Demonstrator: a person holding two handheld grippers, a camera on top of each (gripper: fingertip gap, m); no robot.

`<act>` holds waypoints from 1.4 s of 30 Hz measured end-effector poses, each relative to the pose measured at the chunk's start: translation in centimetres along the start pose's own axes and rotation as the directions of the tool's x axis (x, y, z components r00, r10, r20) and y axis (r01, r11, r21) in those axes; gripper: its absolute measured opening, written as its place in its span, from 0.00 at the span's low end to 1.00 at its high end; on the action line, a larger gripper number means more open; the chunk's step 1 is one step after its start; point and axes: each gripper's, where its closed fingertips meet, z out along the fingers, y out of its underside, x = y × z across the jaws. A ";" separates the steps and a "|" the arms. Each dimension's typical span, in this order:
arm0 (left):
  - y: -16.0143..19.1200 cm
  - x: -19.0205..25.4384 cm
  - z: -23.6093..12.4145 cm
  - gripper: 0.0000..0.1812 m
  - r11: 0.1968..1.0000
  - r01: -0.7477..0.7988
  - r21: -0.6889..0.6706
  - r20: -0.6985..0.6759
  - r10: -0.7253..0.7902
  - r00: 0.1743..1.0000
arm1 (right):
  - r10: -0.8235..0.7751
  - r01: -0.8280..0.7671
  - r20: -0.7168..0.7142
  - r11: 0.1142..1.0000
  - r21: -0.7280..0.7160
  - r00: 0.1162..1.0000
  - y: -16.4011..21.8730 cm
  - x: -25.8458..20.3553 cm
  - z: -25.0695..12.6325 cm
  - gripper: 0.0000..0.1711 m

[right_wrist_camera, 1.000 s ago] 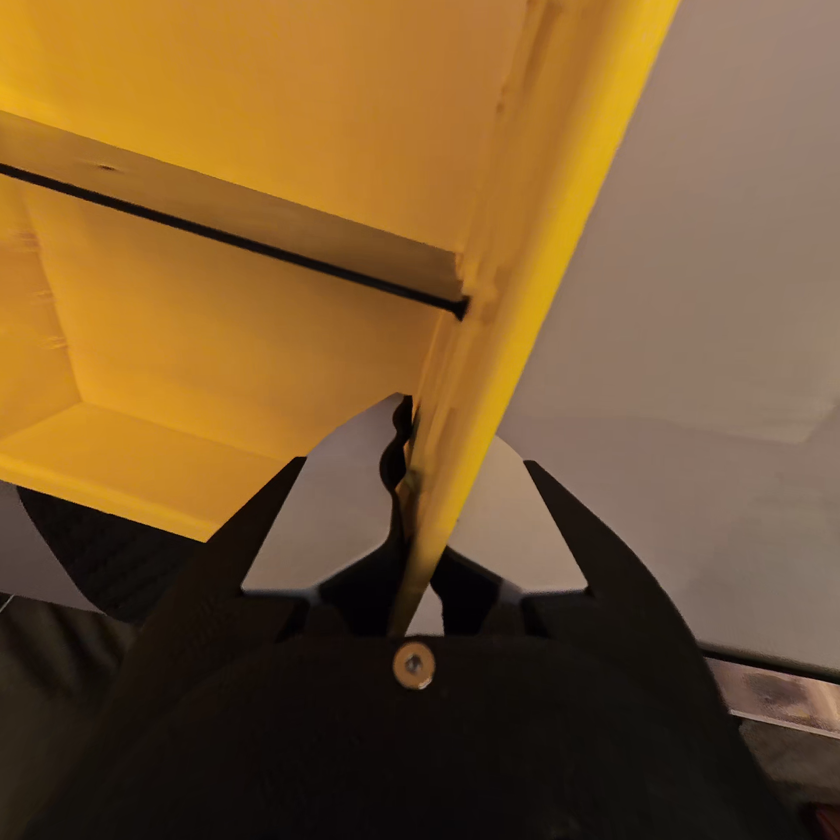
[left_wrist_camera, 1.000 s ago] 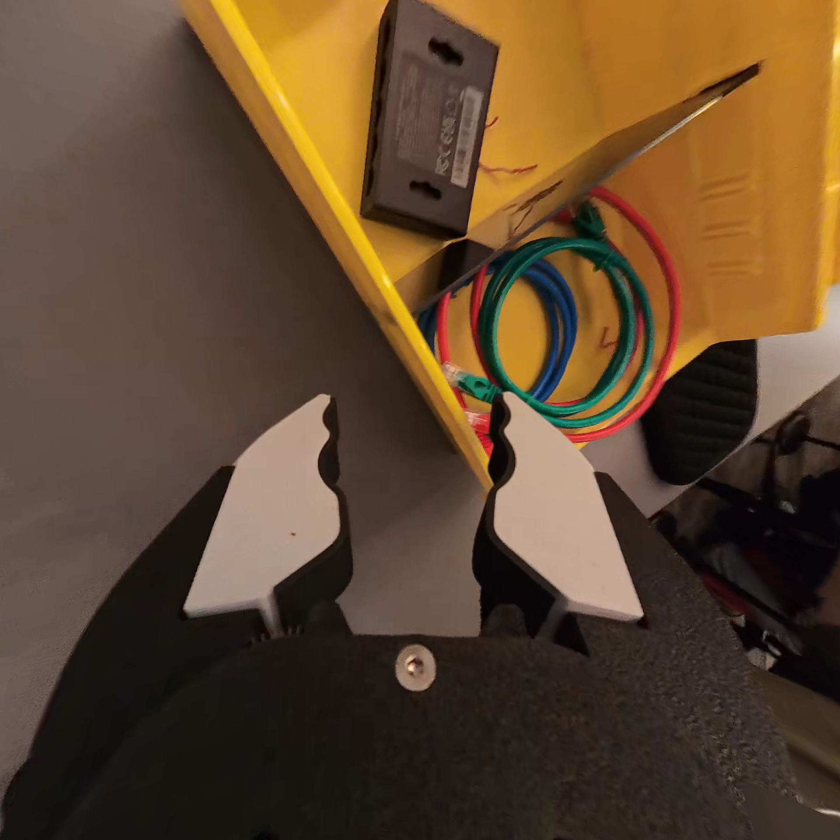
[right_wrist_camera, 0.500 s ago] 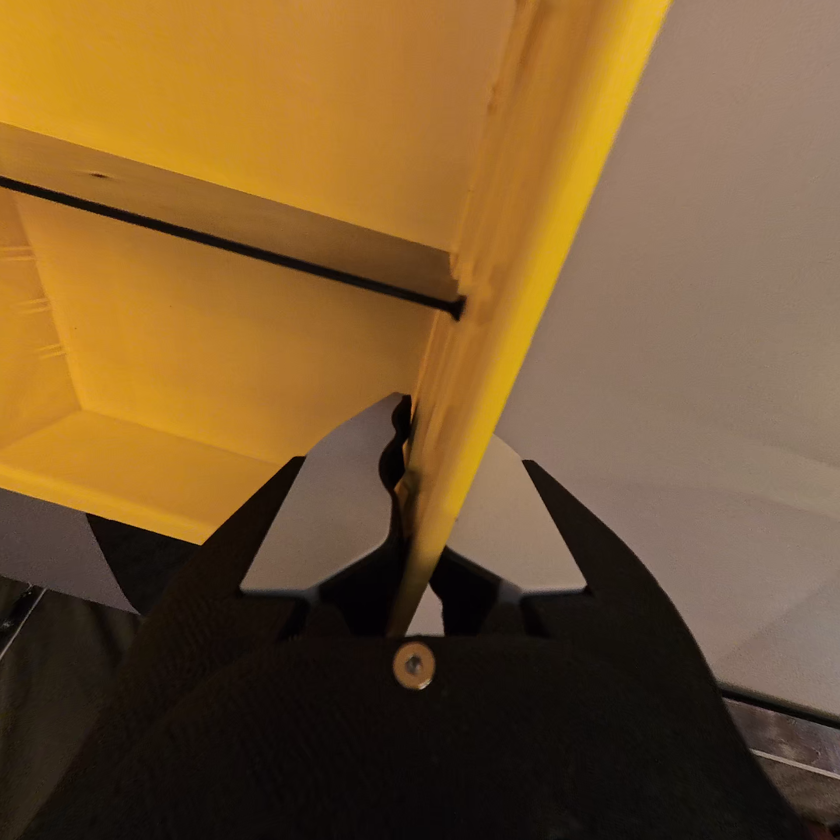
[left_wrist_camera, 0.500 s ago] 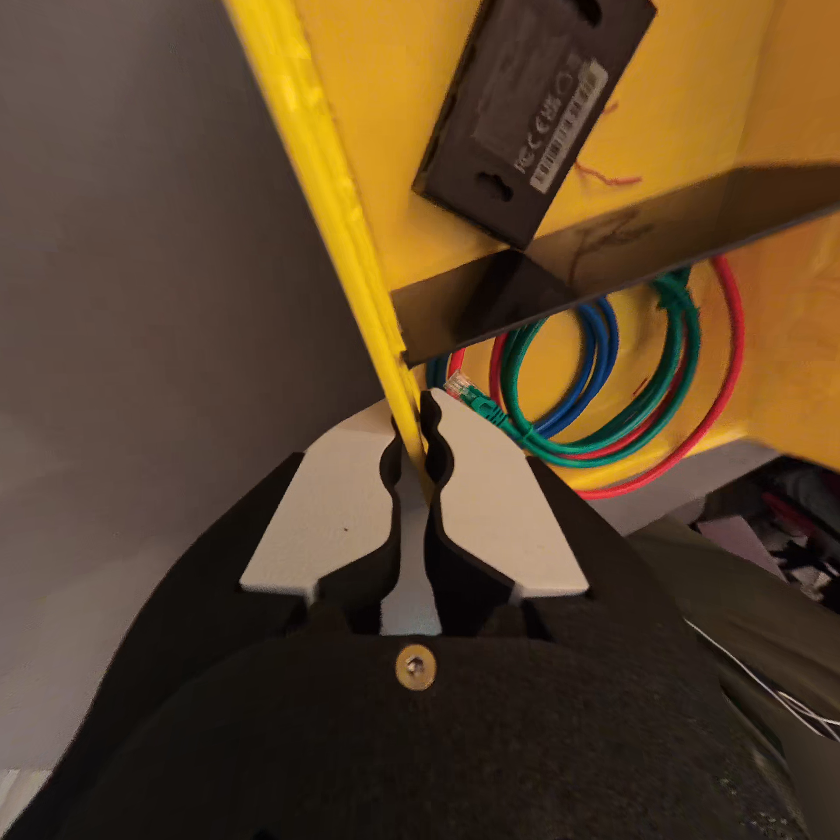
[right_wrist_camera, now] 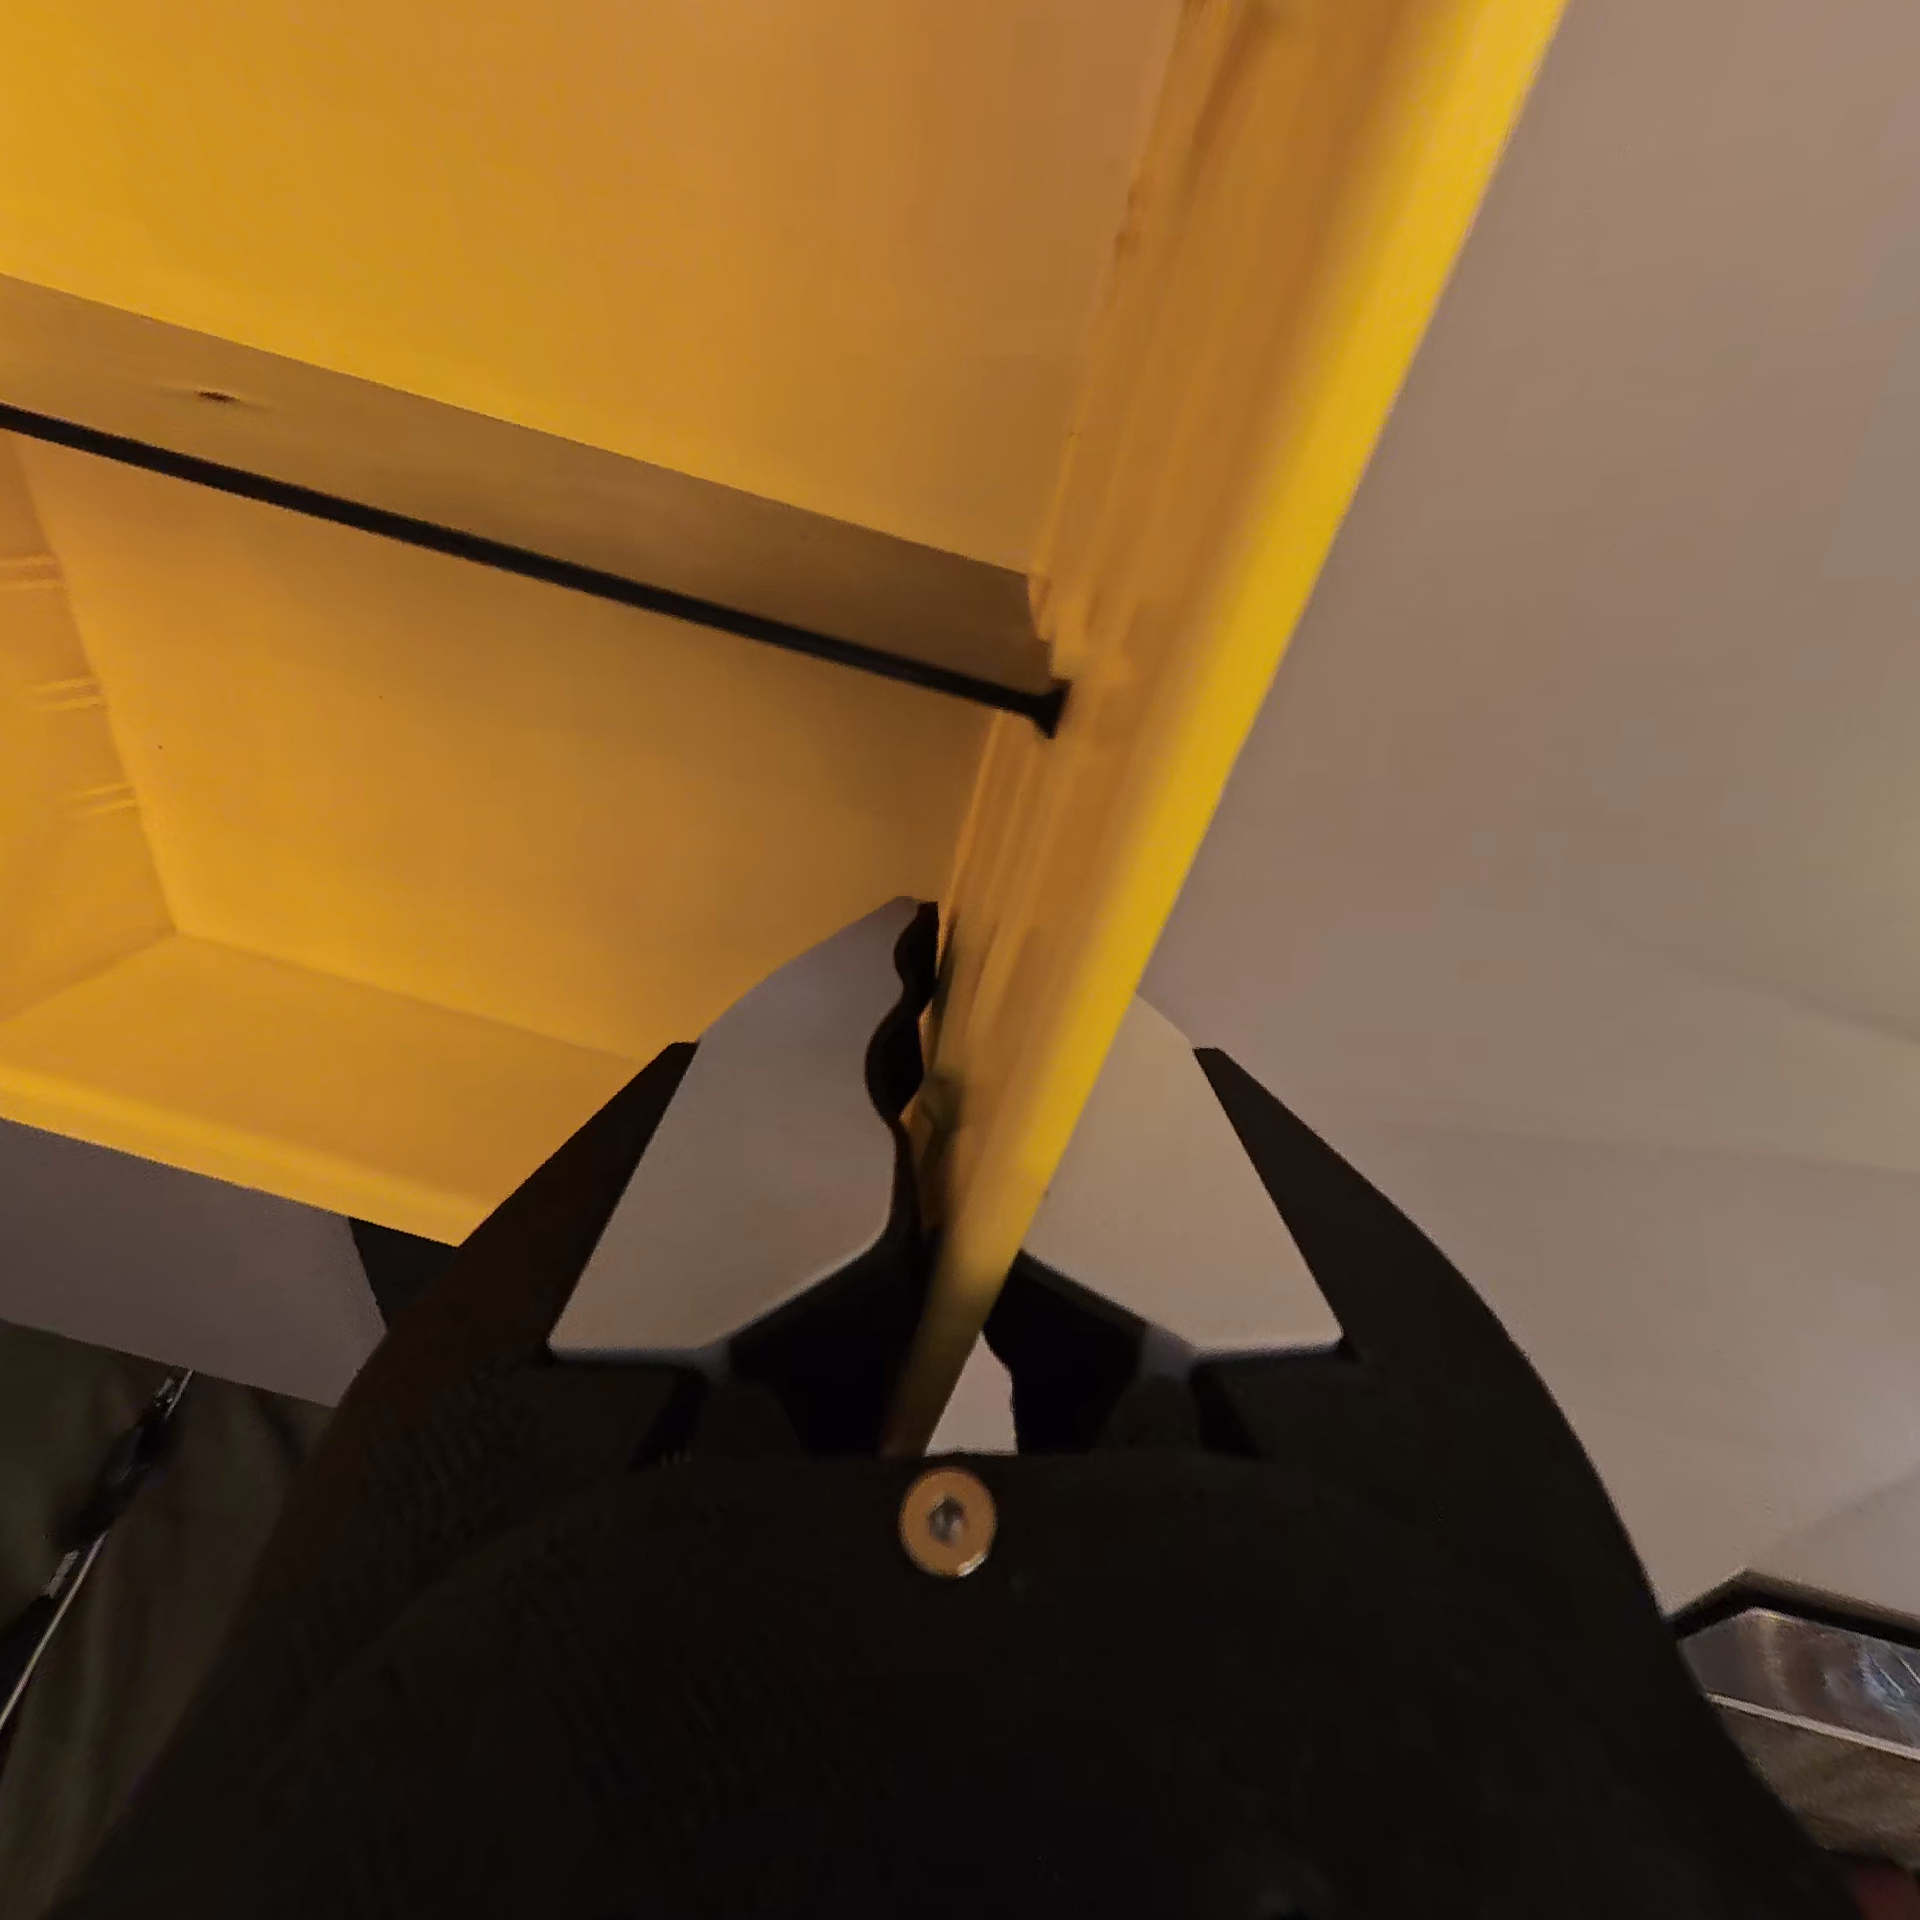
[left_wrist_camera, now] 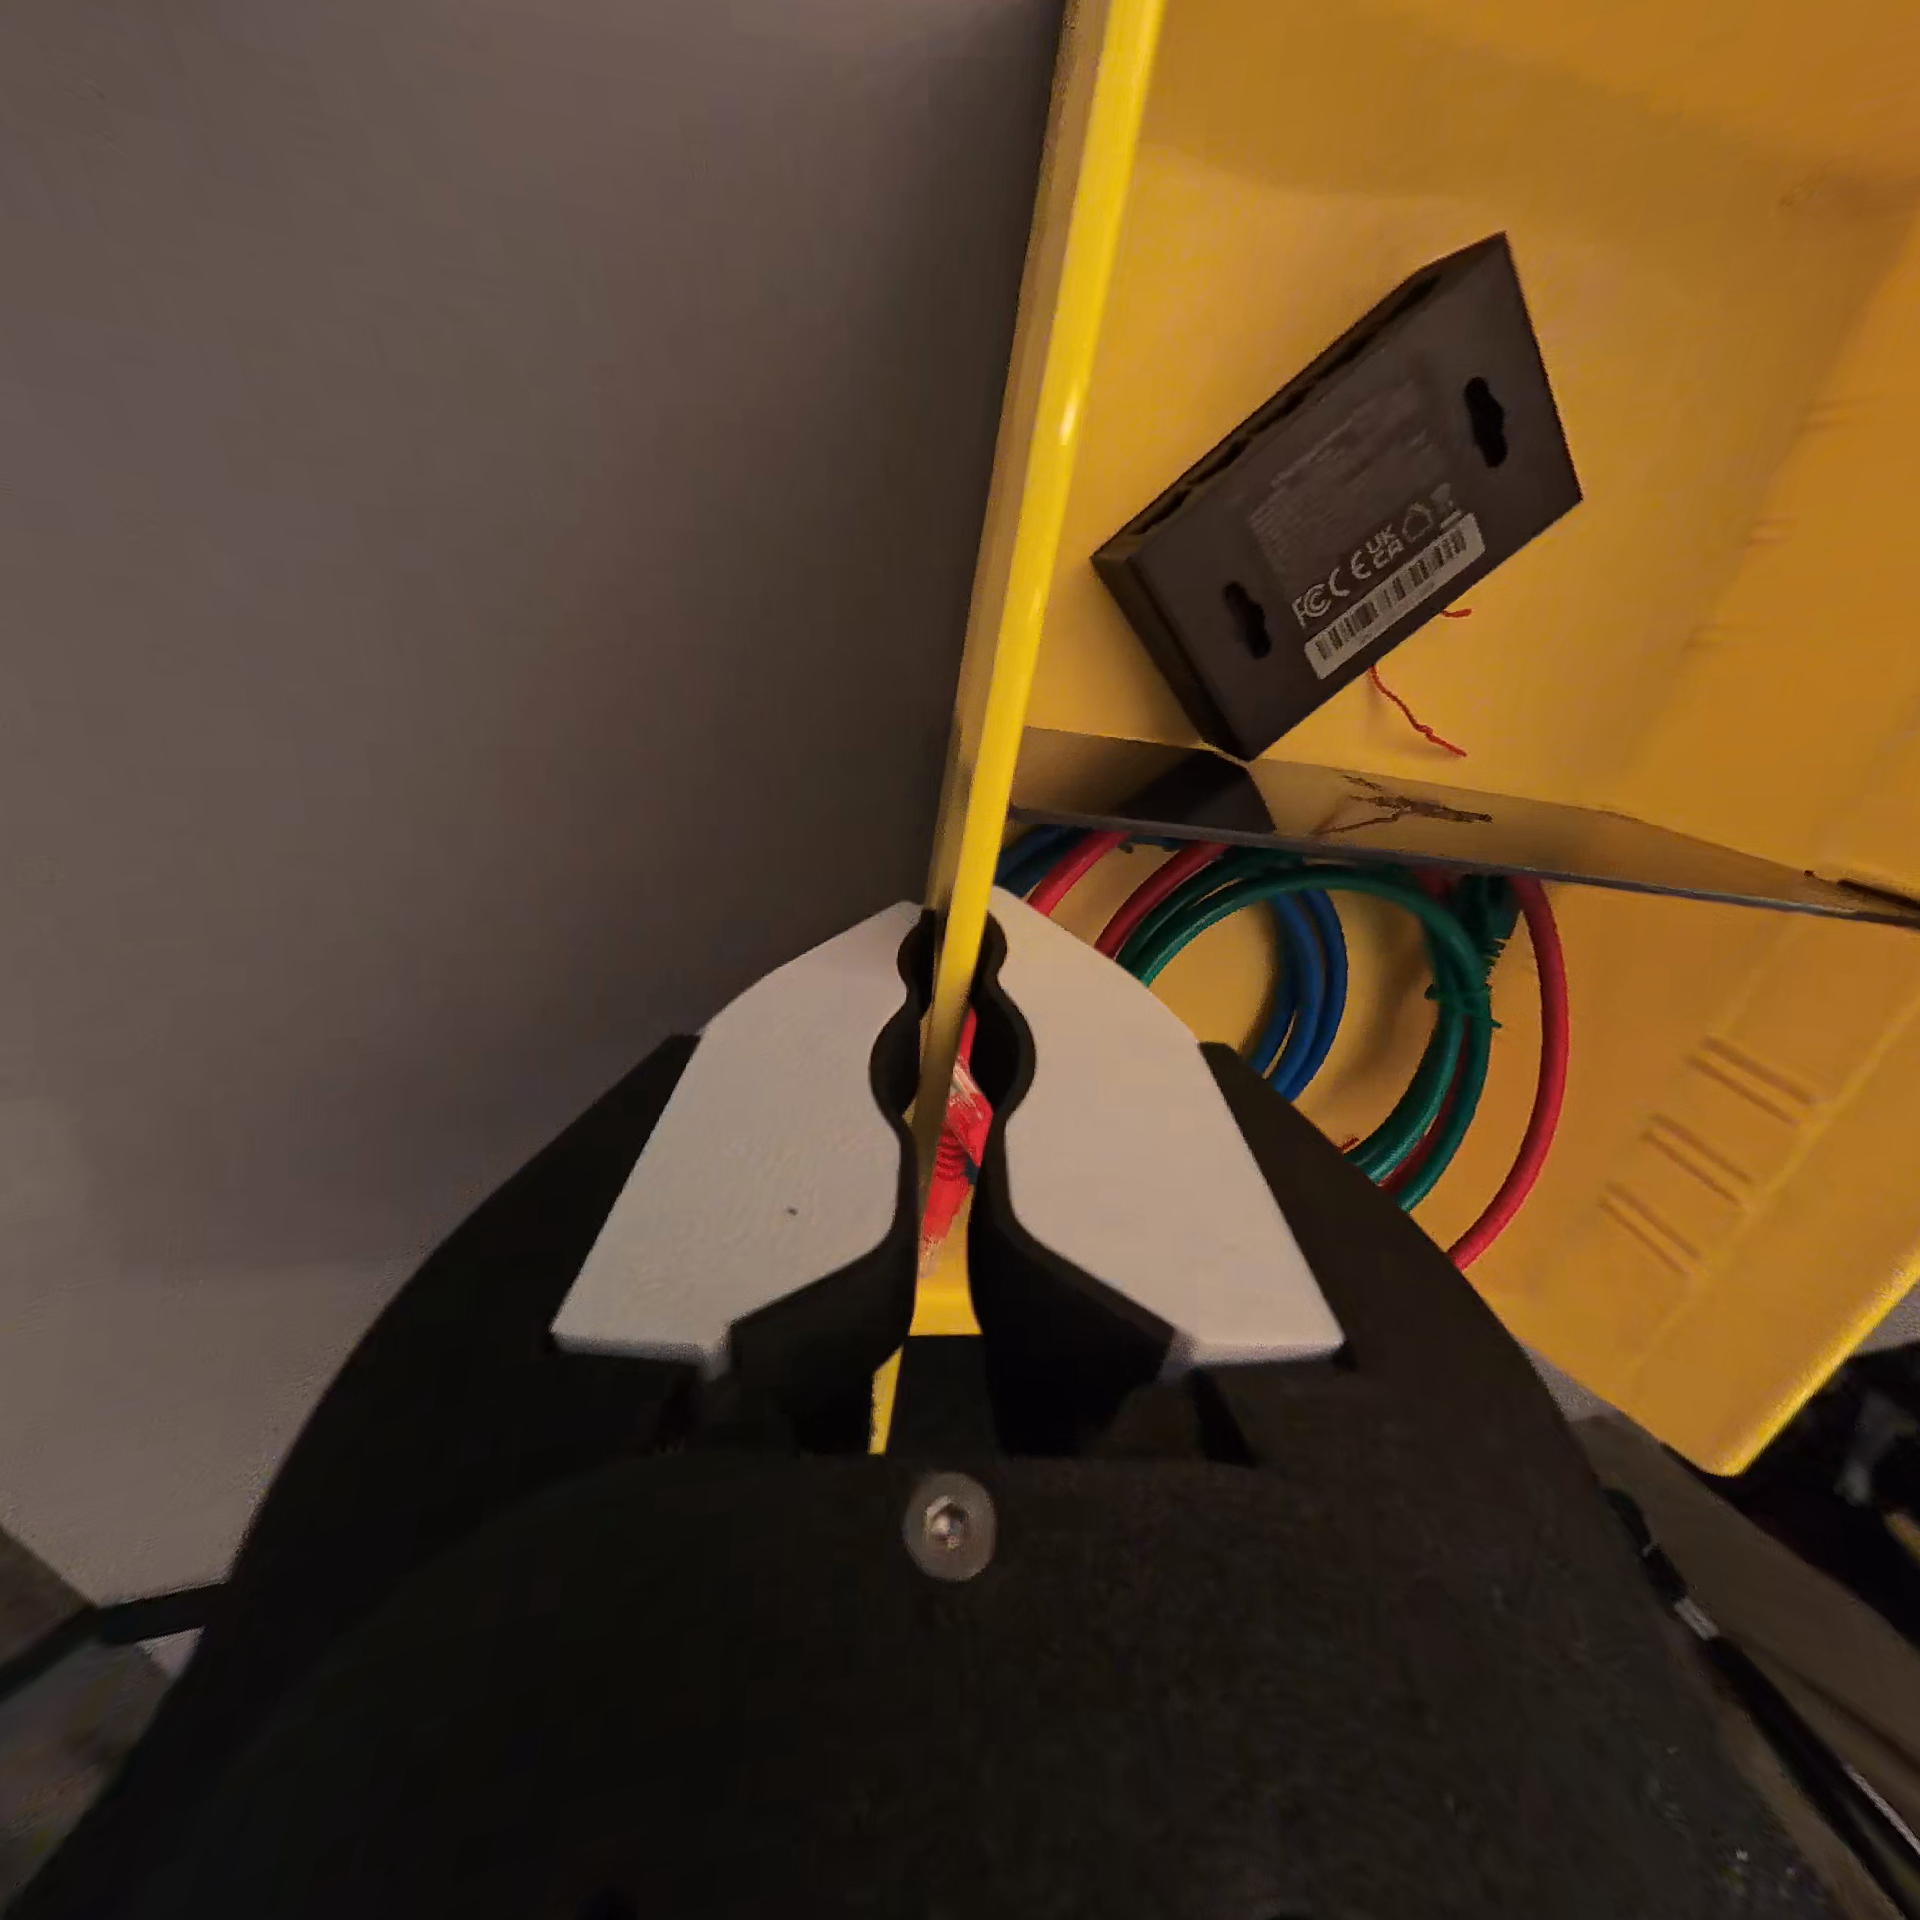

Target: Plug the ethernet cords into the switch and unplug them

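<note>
one yellow bin (left_wrist_camera: pixel 1049 436), one black switch (left_wrist_camera: pixel 1351 499), three cord coils (left_wrist_camera: pixel 1455 1018), two grippers (left_wrist_camera: pixel 951 925).

Yellow divided bin (left_wrist_camera: pixel 1704 1226) on a grey tabletop (left_wrist_camera: pixel 468 520); at the corner, perhaps a metal rail (right_wrist_camera: pixel 1808 1673).

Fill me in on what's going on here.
Both grippers are clamped on opposite walls of a yellow divided bin: the left gripper on one wall, the right gripper on the other. Inside, a black ethernet switch lies face down; coiled red, green and blue ethernet cords sit unplugged in the next compartment.
</note>
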 end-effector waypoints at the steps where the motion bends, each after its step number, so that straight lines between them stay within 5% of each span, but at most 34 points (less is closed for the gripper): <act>1: 0.3 -1.1 -0.2 0.02 0.999 0.031 0.019 -0.007 -0.031 0.999 | 0.005 -0.005 -0.001 1.000 0.000 1.000 0.0 -0.1 0.0 0.03; 6: 0.6 -3.7 -0.7 0.03 0.981 0.157 0.112 -0.091 -0.148 0.985 | 0.022 -0.022 -0.003 1.000 -0.002 1.000 -0.1 -0.4 0.1 0.03; 17: -0.2 -5.0 -0.8 0.03 0.975 0.137 0.175 -0.080 -0.124 0.989 | -0.003 0.003 -0.012 1.000 0.000 1.000 -0.2 -1.3 0.2 0.04; 42: 1.1 -8.2 -1.8 0.09 0.903 0.319 0.290 -0.309 -0.227 0.924 | -0.127 0.124 -0.099 0.992 -0.039 0.987 -0.6 0.5 0.0 0.10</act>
